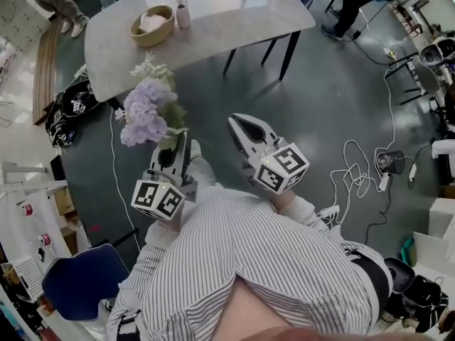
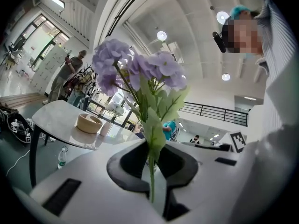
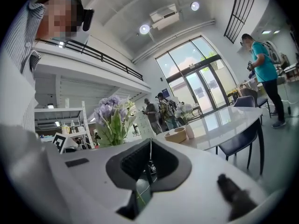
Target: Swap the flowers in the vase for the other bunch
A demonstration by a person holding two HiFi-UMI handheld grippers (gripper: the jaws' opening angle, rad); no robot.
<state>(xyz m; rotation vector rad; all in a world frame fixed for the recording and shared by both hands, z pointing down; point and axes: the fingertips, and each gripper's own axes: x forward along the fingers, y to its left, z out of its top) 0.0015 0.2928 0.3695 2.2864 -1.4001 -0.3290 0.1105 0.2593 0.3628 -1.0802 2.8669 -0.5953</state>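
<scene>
In the head view my left gripper point(image 1: 176, 138) is shut on the stem of a bunch of purple flowers point(image 1: 146, 109), held upright over the grey floor. The left gripper view shows the green stem point(image 2: 151, 174) pinched between the jaws, the blooms point(image 2: 135, 66) above. My right gripper point(image 1: 239, 123) is beside it, shut and empty; in its own view the jaws point(image 3: 148, 164) meet with nothing between them. Ahead, on the pale table point(image 1: 234, 16), stands a small vase point(image 1: 183, 14) holding white flowers point(image 3: 184, 108).
A wooden bowl point(image 1: 151, 25) sits beside the vase. A black bag point(image 1: 71, 109) lies on the floor left of the table, cables point(image 1: 370, 183) trail at the right, a blue chair point(image 1: 82, 279) stands at the lower left. People stand beyond the table.
</scene>
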